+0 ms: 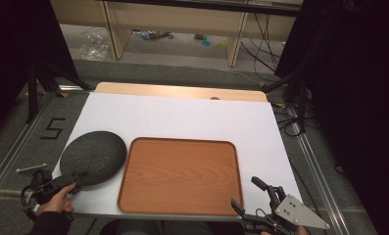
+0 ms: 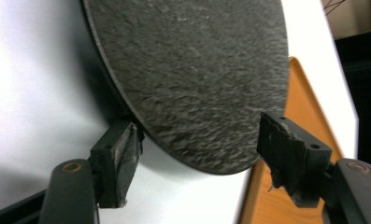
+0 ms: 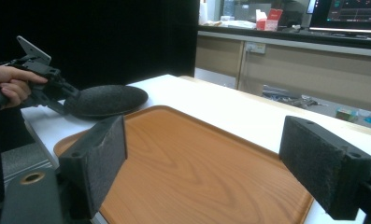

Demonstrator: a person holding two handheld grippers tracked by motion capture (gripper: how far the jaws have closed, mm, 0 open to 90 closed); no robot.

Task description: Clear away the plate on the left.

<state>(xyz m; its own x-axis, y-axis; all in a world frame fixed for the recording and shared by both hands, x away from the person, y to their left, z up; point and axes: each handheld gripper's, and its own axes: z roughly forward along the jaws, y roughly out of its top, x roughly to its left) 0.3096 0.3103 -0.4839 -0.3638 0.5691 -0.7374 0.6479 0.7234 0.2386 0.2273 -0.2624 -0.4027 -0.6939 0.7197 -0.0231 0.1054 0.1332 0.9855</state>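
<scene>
A dark, rough-surfaced round plate [image 1: 94, 152] [image 2: 192, 70] [image 3: 108, 99] lies on the white table top, just left of a brown wooden tray [image 1: 180, 174] [image 2: 309, 107] [image 3: 197, 135]. My left gripper [image 1: 79, 177] [image 2: 197, 140] [image 3: 57, 95], held in a hand, straddles the plate's near rim. One pad [image 2: 124, 144] sits at the rim's underside and the other pad [image 2: 281, 140] stands over the top face. I see no squeeze on the plate. My right gripper [image 1: 245, 192] [image 3: 202, 154] hangs wide open over the tray's near right corner with nothing between its pads.
The white table top [image 1: 182, 115] ends in a wooden strip at the far edge. Metal rails run along both sides of the table, with cables on the floor to the right. Behind stand wooden furniture legs and dark curtains.
</scene>
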